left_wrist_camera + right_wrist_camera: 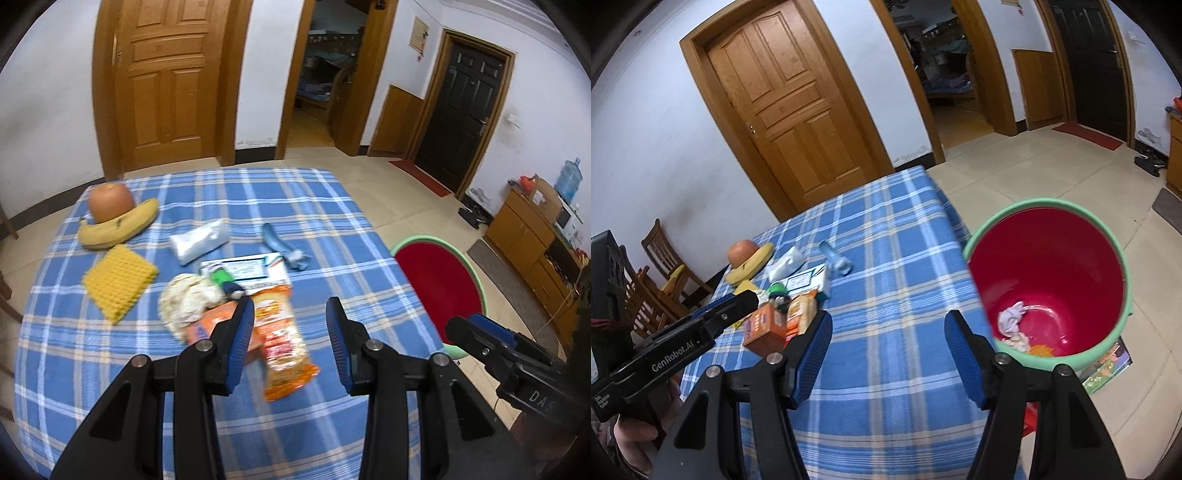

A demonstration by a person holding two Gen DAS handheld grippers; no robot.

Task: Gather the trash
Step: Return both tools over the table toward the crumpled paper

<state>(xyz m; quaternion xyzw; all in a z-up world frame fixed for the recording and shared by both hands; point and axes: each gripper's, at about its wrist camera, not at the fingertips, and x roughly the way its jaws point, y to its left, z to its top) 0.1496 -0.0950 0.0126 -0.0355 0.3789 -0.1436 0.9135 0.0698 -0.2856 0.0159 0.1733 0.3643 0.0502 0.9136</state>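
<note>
My left gripper [290,314] is open and empty above the blue plaid table [258,199], just over an orange snack wrapper [282,343]. Beside it lie an orange box [212,325], a crumpled white wad [188,301], a white carton [251,271], a clear plastic bag [199,242] and a blue wrapper [277,245]. My right gripper [888,326] is open and empty over the table's right part, left of the red bin [1052,273] with a green rim. The bin holds some crumpled scraps [1012,319]. The bin also shows in the left wrist view [439,280].
An apple [110,201], a banana [118,229] and a yellow sponge [118,278] lie at the table's far left. Wooden chairs [661,273] stand left of the table. The right gripper's body [517,354] shows low right in the left wrist view.
</note>
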